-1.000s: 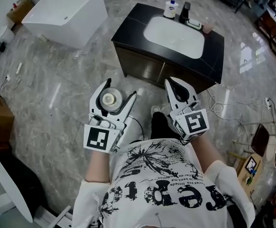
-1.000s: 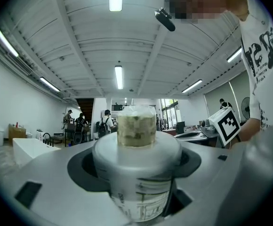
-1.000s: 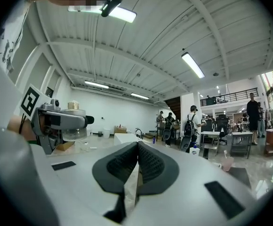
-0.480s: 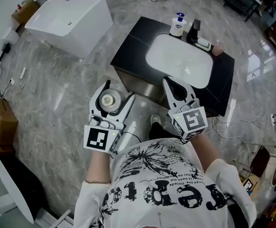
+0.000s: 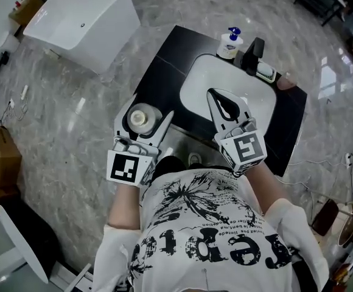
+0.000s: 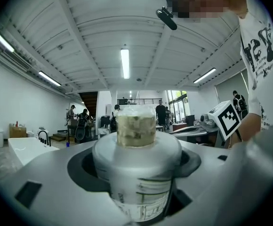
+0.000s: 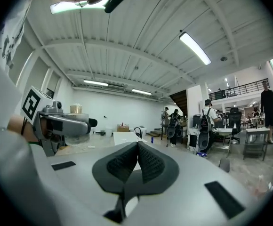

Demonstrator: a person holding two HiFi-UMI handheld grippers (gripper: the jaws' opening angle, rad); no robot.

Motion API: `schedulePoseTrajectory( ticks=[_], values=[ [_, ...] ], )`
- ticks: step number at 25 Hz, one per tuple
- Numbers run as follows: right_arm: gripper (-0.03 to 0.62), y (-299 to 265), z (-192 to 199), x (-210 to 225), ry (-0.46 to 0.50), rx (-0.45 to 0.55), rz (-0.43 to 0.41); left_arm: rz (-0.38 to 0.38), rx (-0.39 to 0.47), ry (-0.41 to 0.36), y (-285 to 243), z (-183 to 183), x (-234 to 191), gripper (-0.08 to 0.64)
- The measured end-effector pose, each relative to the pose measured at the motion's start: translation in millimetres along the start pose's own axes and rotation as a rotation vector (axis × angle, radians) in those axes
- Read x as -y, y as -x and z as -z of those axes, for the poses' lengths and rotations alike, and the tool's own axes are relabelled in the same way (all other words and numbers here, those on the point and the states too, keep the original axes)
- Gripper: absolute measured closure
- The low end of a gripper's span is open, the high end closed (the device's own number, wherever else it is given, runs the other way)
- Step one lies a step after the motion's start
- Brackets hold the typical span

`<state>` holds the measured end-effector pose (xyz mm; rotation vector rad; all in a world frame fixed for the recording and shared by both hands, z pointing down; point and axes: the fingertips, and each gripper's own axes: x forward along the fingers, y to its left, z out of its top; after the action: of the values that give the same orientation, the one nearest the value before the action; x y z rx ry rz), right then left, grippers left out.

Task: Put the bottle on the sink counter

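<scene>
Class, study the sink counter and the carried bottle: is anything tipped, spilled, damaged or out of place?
Nothing stands out. The bottle stands upright, clamped in the left gripper, with no spill visible. On the black sink counter the pump bottle stands upright beside the faucet.

Bottle (image 6: 136, 168): frosted translucent plastic, paper label (image 6: 143, 201), matt off-white cap (image 6: 135, 128). Right gripper (image 7: 137, 146) fingers (image 7: 153, 164): ribbed black rubber on smooth matt grey plastic. Tabletop (image 5: 164, 78) matt black, basin (image 5: 225, 81) glossy white, floor (image 5: 61, 132) polished marble-look.

Bottle (image 5: 139, 118) near counter's (image 5: 164, 72) front left corner, soap dispenser (image 5: 229, 43) behind basin (image 5: 213, 73), bathtub (image 5: 82, 23) further left.
</scene>
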<state>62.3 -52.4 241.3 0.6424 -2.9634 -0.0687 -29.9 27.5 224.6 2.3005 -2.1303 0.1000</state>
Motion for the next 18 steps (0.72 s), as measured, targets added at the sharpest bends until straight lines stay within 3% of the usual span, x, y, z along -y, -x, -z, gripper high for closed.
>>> schedulePoseTrajectory(
  ticks=[5, 8, 18],
  values=[
    [0.578, -40, 20, 27, -0.041, -0.039, 0.033, 0.075, -0.042, 0.012, -54, 26, -23, 0.213],
    [0.578, -68, 30, 41, -0.054, -0.062, 0.067, 0.139, -0.021, 0.030, -89, 35, -42, 0.213],
    [0.578, -169, 75, 89, -0.152, -0.105, 0.275, 0.466, -0.072, 0.044, -195, 109, -97, 0.213]
  ],
)
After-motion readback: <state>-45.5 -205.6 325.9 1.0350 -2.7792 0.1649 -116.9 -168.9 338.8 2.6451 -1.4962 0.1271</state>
